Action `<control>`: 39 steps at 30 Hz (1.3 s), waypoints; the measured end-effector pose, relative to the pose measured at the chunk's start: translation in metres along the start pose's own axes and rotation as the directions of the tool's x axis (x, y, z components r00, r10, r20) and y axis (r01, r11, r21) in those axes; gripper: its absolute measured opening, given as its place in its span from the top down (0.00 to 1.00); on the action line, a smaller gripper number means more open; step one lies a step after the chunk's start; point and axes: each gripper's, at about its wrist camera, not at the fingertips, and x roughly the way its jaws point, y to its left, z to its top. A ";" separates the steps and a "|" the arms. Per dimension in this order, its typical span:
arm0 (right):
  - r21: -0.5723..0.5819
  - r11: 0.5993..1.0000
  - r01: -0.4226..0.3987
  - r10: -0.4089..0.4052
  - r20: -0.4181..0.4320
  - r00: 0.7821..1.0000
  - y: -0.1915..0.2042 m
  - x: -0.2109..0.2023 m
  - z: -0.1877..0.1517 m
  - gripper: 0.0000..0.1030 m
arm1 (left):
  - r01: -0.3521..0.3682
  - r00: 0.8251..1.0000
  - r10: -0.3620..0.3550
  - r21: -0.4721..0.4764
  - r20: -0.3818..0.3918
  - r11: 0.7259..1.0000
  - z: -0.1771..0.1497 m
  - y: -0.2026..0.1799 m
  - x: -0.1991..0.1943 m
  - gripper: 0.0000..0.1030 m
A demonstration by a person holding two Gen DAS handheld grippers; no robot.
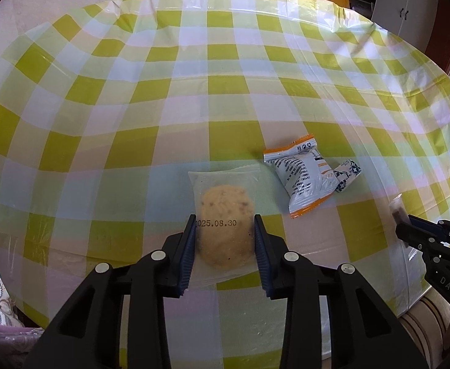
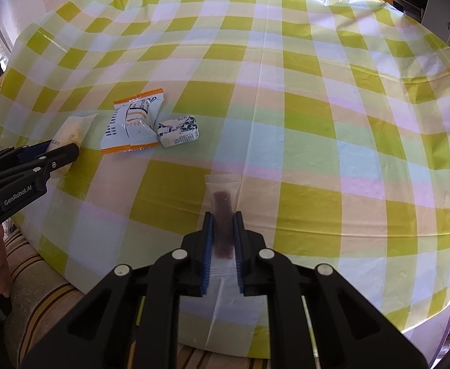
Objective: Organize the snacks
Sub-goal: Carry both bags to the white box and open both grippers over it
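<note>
Clear-wrapped cookie (image 1: 223,230) sits clamped crosswise in the left gripper (image 1: 224,224); the right gripper (image 2: 223,230) pinches a dark fruit bar (image 2: 223,215) running lengthwise ahead, the orange-edged packet (image 2: 132,123) lying between them.

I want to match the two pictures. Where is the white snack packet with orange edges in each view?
Left wrist view: the white packet with orange edges lies right of centre, beyond and to the right of the bagged cookie.
Right wrist view: the same packet lies in the upper left.
Shared landmark: the small blue-and-white wrapped block sits against the packet's right side in both views.
</note>
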 end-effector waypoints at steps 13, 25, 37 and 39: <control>0.095 0.995 0.035 -0.040 0.045 0.998 -0.034 -0.030 -0.012 0.87 | 0.076 0.992 -0.082 0.068 0.091 0.995 0.009 -0.042 -0.041 0.67; 0.207 0.973 0.106 -0.115 0.037 0.993 -0.092 -0.054 -0.050 0.87 | 0.235 0.967 -0.254 0.268 0.035 0.934 -0.006 -0.146 -0.056 0.67; 0.325 0.926 0.191 -0.197 -0.016 0.980 -0.157 -0.072 -0.108 0.87 | 0.372 0.924 -0.373 0.442 -0.090 0.816 -0.037 -0.249 -0.066 0.67; 0.354 0.911 0.210 -0.215 -0.026 0.976 -0.171 -0.077 -0.120 0.87 | 0.386 0.918 -0.382 0.473 -0.109 0.792 -0.043 -0.267 -0.068 0.67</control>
